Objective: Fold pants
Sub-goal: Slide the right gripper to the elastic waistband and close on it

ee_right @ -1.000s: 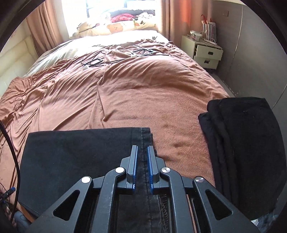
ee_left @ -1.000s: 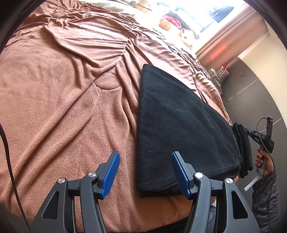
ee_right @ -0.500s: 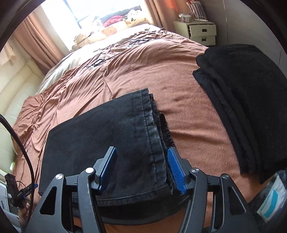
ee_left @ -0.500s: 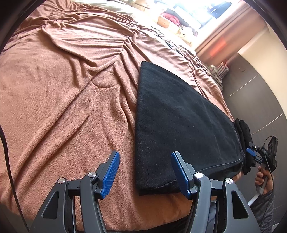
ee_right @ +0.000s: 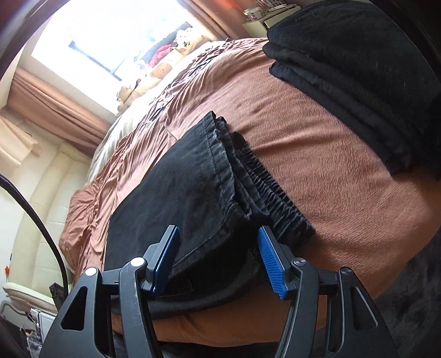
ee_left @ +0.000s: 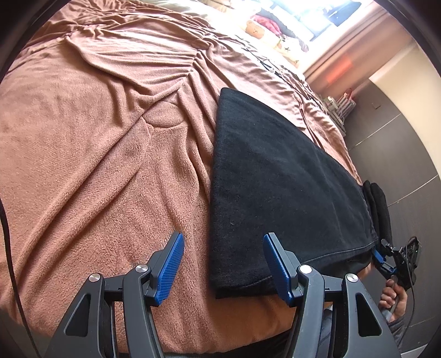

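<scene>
Fold laid down, both grippers released.
Pants (ee_left: pixel 278 190) lie folded flat on the bed (ee_left: pixel 96 143), hems over waistband; right gripper (ee_right: pixel 217 258) jaws just opened, clear of cloth (drop done); left gripper (ee_left: pixel 222 264) open, empty.

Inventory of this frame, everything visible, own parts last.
folded pants: 1, black, flat on the blanket at the near bed edge
stack of folded clothes: 1, black, on the blanket beside the pants
blanket: 1, brown, covers the bed
soft toys: several, mixed colours, at the window end
curtain: brown, beside the window
nightstand: 1, pale, behind the stack
left hand-held gripper: open, blue pads
right hand-held gripper: open, over the pants
hand: 1, holding the right gripper
</scene>
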A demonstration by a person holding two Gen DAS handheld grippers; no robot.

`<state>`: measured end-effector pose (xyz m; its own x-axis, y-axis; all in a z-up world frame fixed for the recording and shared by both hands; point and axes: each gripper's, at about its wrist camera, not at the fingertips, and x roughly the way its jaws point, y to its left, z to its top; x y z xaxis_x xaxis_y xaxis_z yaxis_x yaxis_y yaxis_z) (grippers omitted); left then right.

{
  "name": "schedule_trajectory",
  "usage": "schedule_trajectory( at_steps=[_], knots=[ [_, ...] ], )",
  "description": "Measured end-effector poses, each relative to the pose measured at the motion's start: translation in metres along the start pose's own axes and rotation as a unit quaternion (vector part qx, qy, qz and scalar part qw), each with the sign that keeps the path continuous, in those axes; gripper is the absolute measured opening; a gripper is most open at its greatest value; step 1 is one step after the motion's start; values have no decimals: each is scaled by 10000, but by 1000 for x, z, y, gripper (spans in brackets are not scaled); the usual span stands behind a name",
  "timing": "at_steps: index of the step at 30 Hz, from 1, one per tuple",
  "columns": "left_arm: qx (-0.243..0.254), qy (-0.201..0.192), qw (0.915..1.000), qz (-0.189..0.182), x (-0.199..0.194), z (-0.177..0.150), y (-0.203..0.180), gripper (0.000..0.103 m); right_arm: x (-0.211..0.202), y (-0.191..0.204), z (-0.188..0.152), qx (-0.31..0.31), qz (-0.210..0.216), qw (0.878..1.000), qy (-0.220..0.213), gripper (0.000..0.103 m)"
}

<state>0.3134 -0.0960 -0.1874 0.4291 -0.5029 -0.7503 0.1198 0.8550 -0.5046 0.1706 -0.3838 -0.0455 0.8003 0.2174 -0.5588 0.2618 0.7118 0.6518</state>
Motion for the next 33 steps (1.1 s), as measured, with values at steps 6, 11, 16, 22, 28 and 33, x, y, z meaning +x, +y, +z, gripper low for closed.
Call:
schedule_trajectory(
  at_steps=[6,11,16,22,28,33],
  knots=[
    [-32,209,9998,7,8,-1,2,62,18,-28,-12,297,45,9993,238,57],
    [-152,201,9997,-42,7,-2,6,62,9,-28,-3,350,218,9991,127,57],
    [-138,193,9997,-28,6,-2,6,62,15,-27,1,420,262,9987,127,57],
    [-155,213,9997,-24,6,-3,7,62,29,-39,0,837,368,9958,71,57],
    [-186,201,9996,-38,7,-2,8,62,25,-35,-6,1001,809,9915,-206,38],
    [-196,273,9994,-50,9,-1,8,62,17,-38,-19,852,1137,9895,-265,38]
  ],
)
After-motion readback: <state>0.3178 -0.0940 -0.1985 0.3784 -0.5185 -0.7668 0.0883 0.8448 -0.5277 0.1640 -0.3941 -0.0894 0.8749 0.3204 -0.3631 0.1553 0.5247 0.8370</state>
